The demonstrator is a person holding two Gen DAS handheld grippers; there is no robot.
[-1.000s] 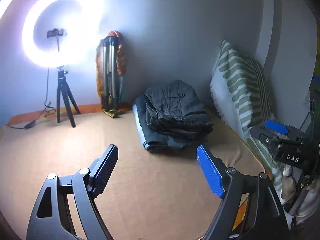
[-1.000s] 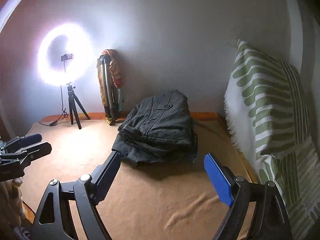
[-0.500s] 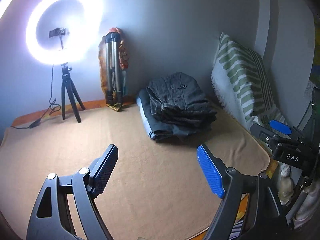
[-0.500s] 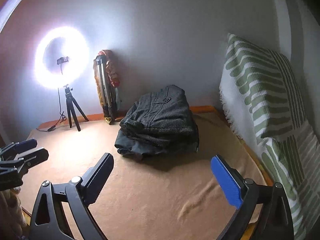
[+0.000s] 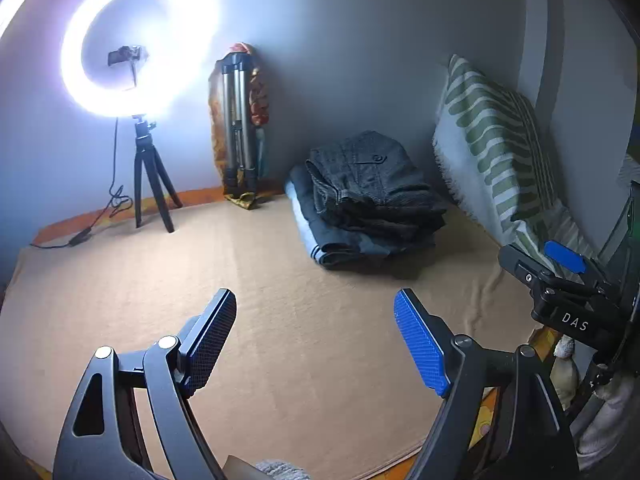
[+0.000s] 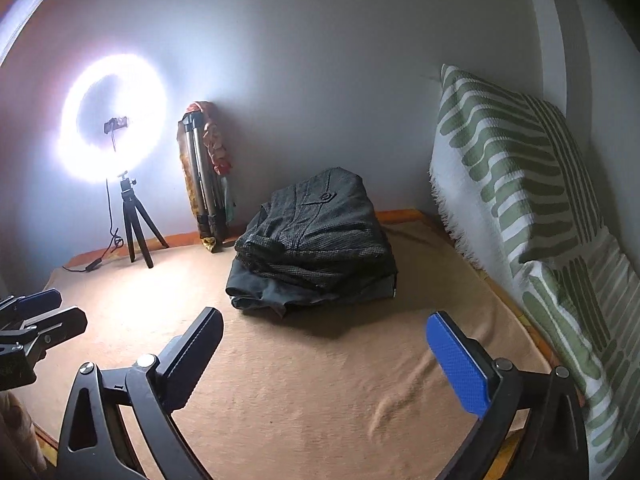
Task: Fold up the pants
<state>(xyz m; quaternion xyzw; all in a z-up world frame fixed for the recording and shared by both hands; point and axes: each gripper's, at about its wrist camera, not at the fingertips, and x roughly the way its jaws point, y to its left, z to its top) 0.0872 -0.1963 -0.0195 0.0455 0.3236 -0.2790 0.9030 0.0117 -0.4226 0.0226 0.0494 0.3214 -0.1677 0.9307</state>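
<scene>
Dark grey pants (image 6: 316, 236) folded into a thick bundle, button pocket on top, stacked on another folded dark pair (image 5: 320, 232), lying on the tan bed cover near the back wall.

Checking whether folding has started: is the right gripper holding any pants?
No. The right gripper is open over the bare tan blanket, with the folded pants stacked well beyond its fingers.
</scene>
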